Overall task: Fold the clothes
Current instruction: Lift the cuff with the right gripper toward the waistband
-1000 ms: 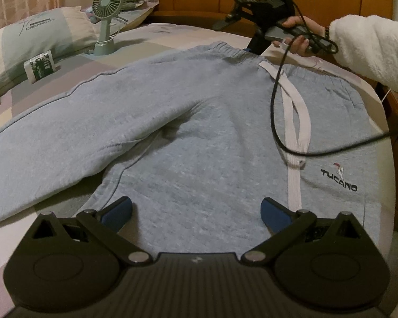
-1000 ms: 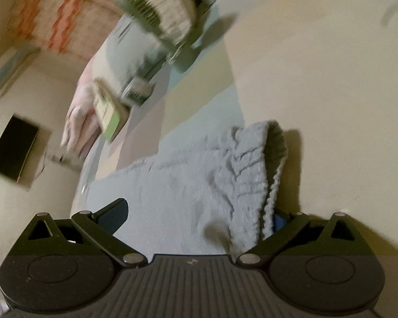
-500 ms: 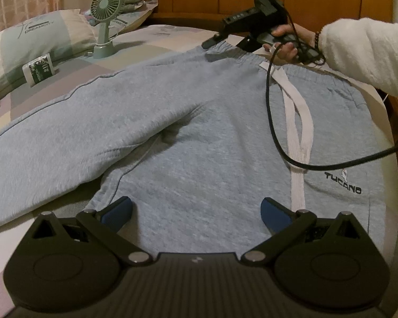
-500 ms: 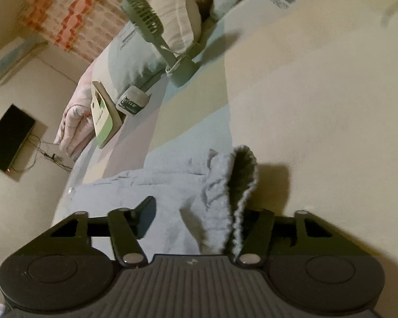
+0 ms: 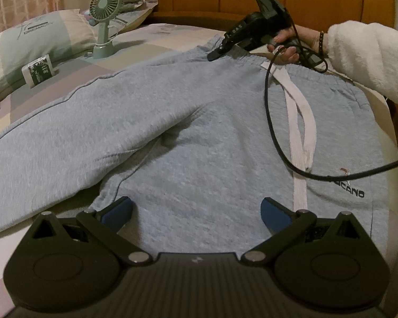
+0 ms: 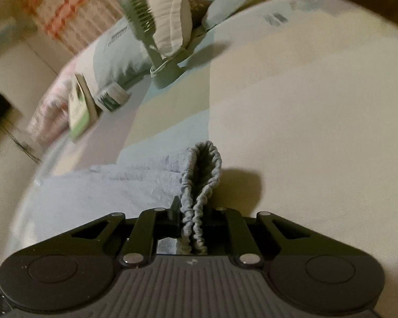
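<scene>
the right gripper (image 6: 192, 228) is clamped on the gathered waistband (image 6: 199, 185) of the grey sweatpants (image 5: 199, 132), low in the middle of its frame, while the left gripper (image 5: 196, 209) hovers spread wide and empty over the seat of the pants at bottom centre. the pants lie flat across the bed (image 6: 305, 106), legs running to the left edge, so the step in hand looks like a lengthwise fold; next the held waist corner would need carrying across, and the left tongs a grip lower down.

Light: dim, warm indoor.
Shadows: soft, dark beside the waistband (image 6: 201, 175) on the bed (image 6: 318, 122).
Blur: right view's upper left smeared; left view sharp.
Edges: fisheye bending, dark corners.
</scene>
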A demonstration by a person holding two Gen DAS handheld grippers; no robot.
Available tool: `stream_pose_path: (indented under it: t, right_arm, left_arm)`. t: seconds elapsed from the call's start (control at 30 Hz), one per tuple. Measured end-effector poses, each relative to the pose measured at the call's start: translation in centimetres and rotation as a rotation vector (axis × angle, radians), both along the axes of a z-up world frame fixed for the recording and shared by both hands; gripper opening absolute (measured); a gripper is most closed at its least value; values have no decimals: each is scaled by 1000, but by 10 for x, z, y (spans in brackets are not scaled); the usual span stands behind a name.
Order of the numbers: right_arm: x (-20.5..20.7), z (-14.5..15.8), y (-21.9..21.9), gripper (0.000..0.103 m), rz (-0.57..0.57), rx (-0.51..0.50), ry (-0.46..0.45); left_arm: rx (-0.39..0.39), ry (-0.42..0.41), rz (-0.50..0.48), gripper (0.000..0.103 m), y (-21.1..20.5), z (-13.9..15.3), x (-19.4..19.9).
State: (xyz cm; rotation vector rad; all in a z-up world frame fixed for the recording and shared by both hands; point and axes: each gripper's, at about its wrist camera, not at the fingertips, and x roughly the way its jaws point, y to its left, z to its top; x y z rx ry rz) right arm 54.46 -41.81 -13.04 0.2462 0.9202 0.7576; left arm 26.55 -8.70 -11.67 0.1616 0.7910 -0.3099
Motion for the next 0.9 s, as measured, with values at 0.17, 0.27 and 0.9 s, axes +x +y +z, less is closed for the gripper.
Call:
stream_pose_path:
  t: [0.17,0.27,0.9]
  right_arm:
    - [-20,21,22,16,6,-146,-108]
    - [-32,34,35,15,9,-233,-173]
    - [-149,95,80,15,178,-412,-473]
  left_arm:
    - [-2,-28,10,102,9,16,4]
    - [38,-74,21,102,17,32,14]
    - [429,-256,-114,102,6,15,163]
